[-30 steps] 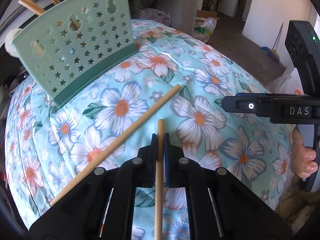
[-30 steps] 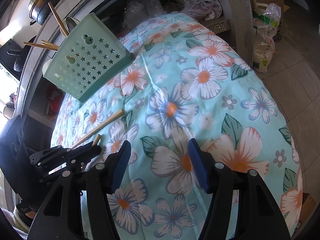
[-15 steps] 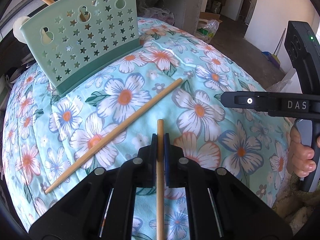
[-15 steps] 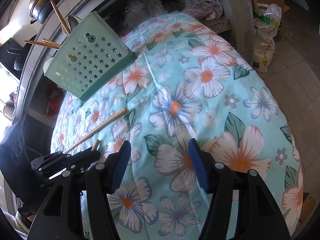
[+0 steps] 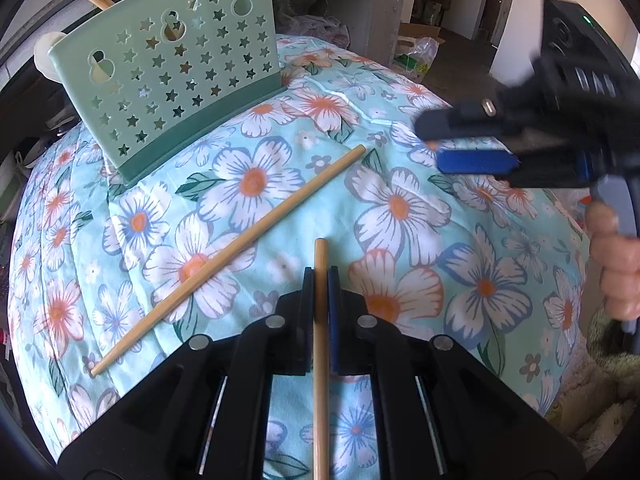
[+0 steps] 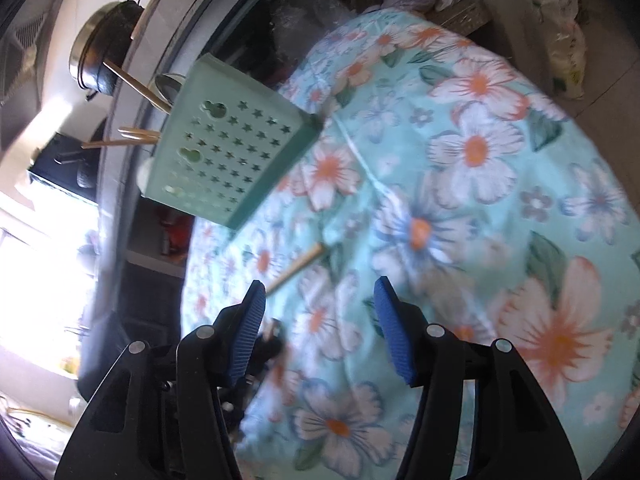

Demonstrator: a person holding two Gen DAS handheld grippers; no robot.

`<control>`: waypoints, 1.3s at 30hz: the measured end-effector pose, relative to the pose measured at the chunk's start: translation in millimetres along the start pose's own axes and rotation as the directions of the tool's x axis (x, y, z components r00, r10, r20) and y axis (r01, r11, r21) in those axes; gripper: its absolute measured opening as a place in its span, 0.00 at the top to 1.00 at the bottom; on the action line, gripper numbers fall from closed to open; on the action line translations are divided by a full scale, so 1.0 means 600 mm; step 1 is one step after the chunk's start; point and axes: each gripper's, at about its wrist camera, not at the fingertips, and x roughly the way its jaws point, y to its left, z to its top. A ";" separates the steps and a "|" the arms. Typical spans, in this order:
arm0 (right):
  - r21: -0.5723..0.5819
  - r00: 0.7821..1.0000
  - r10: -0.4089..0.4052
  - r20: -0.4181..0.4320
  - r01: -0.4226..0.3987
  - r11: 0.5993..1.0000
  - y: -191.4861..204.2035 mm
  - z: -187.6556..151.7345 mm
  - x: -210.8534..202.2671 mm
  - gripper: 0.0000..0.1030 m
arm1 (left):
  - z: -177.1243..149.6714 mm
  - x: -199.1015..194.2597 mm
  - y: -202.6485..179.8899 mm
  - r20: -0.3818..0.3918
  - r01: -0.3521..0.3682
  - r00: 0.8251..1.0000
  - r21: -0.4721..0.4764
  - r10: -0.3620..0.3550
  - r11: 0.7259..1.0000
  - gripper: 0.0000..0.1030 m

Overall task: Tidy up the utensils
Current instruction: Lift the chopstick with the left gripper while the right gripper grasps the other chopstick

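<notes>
My left gripper is shut on a wooden chopstick that points forward above the floral cloth. A second chopstick lies loose on the cloth, slanting toward the mint-green utensil holder with star holes, which holds several chopsticks. My right gripper is open and empty, tilted, above the cloth; it shows in the left wrist view at upper right, blurred. In the right wrist view the loose chopstick lies just ahead of the left finger, and the holder stands beyond it.
The table under the floral cloth drops off at right toward the floor. Plastic bags and boxes sit on the floor beyond. A black pot rests on the counter behind the holder.
My right gripper has swung up and forward, toward the loose chopstick, tilting as it moves. The left gripper still holds its chopstick and has drawn back slightly.
</notes>
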 end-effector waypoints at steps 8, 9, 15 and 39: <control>0.188 0.995 0.056 -0.077 -0.041 0.981 -0.025 0.012 0.061 0.58 | -0.008 -0.002 -0.015 0.001 -0.061 0.998 0.029 0.061 0.998 0.95; 0.207 0.996 0.059 -0.074 -0.042 0.977 -0.029 0.013 0.066 0.61 | -0.008 -0.001 -0.018 0.003 -0.076 0.997 0.042 0.076 0.996 0.95; 0.247 0.998 0.032 -0.044 -0.020 0.969 -0.032 0.024 0.090 0.85 | -0.009 0.004 -0.038 0.006 -0.141 0.990 0.093 0.141 0.986 0.95; 0.314 0.998 0.019 0.055 -0.035 0.949 -0.071 0.032 0.059 0.82 | -0.005 0.024 -0.060 0.012 -0.203 0.979 0.172 0.204 0.964 0.95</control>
